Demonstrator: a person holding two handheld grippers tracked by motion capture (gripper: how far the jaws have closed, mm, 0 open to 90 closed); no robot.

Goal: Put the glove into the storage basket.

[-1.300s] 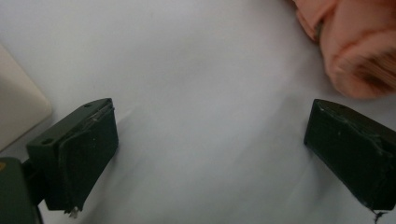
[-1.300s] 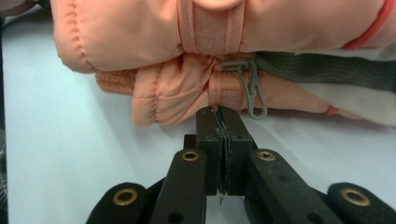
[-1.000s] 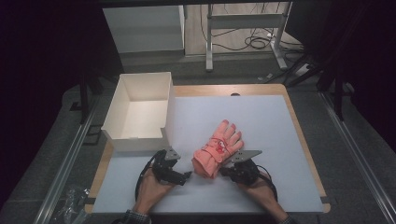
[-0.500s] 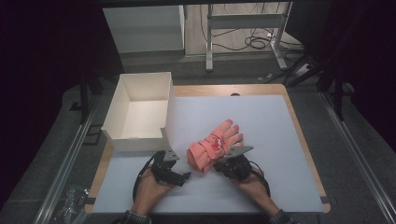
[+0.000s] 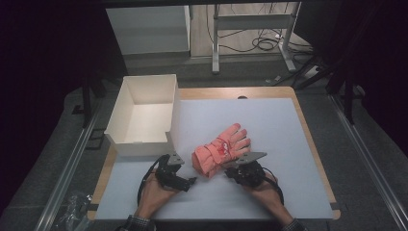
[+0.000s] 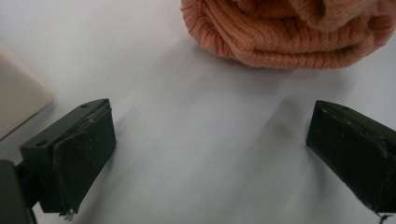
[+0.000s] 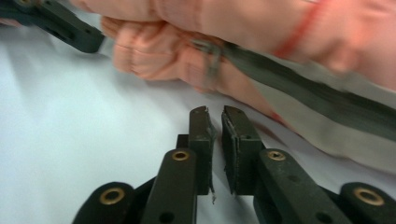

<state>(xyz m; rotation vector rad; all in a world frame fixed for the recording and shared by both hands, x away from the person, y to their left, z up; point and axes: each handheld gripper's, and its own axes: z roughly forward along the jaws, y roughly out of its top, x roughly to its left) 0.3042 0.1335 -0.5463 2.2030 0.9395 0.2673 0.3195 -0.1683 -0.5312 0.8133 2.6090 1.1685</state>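
Plainly one glove (image 5: 221, 150), one box (image 5: 144, 115); left gripper (image 6: 210, 154) wide, right gripper (image 7: 215, 116) barely parted, both empty.

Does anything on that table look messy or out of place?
Mildly. The orange gloves lie in a rumpled, diagonal bundle on the white table, beside the empty white box, not in it. Nothing looks spilled or damaged.

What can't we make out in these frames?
- Pink glove, right gripper view: blurred and cut off by the top edge, so whether it is one glove or a pair stays unclear.
- Red marking on the glove, high view: too small to read.
- White box near wall, high view: hides part of the box floor.
- Box, left gripper view: cut off by the left edge.
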